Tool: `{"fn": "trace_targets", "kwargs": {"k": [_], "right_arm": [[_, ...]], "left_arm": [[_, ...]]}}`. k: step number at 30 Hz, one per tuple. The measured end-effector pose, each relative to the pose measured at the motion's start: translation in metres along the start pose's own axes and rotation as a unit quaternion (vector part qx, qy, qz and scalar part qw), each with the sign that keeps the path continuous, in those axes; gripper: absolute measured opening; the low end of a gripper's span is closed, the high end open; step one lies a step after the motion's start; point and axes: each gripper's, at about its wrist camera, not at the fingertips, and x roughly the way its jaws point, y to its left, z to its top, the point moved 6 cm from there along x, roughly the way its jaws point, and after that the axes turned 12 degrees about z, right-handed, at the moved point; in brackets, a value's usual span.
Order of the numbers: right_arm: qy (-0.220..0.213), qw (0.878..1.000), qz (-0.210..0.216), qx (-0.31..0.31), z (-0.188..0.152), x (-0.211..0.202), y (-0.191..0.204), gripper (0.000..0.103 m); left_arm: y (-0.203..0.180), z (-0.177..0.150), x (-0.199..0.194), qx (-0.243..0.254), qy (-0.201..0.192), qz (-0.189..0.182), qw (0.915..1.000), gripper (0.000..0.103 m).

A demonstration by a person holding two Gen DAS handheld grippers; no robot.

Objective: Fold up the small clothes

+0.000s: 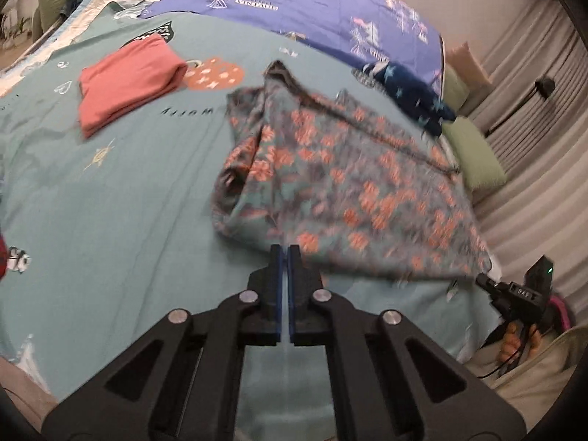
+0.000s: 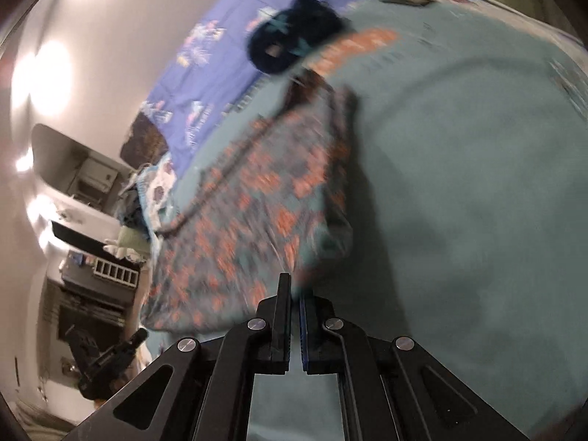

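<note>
At centre frame on the bed (image 1: 110, 202), the floral garment (image 1: 349, 183) is stretched by its near edge: left gripper (image 1: 286, 253) and right gripper (image 2: 294, 286) each pinch a corner, presumably to align a fold.

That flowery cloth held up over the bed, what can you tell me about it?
The soft teal-grey garment with orange flower print looks like thin woven fabric with a dark trimmed edge along its far side. It is spread out and partly lifted: the left tool and the right tool each pinch a near corner. Its far end trails on the teal printed bedsheet, bunched into folds on the left. Motion blur hides finer detail.
</note>
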Motion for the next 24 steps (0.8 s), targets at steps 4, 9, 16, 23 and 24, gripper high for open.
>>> {"fn": "trace_targets", "kwargs": {"k": [4, 9, 16, 23, 24], "right_arm": [[-0.019, 0.995, -0.092, -0.035, 0.011, -0.024, -0.016, 0.014], [-0.057, 0.972, -0.150, -0.174, 0.061, -0.032, 0.019, 0.040], [-0.003, 0.941, -0.176, -0.289, 0.127, 0.033, 0.040, 0.053], [0.055, 0.930, -0.205, -0.300, 0.165, 0.087, 0.015, 0.053], [0.063, 0.927, -0.207, -0.305, 0.167, 0.093, 0.012, 0.053]], "left_arm": [[0.013, 0.010, -0.012, 0.018, -0.046, 0.071, 0.9963, 0.006], [-0.006, 0.058, -0.009, 0.102, -0.124, 0.110, 0.9810, 0.045], [-0.032, 0.128, 0.069, 0.158, -0.100, 0.146, 0.9715, 0.046], [-0.027, 0.156, 0.110, 0.158, -0.065, 0.154, 0.9732, 0.046], [-0.027, 0.157, 0.112, 0.161, -0.066, 0.155, 0.9726, 0.047]]}}
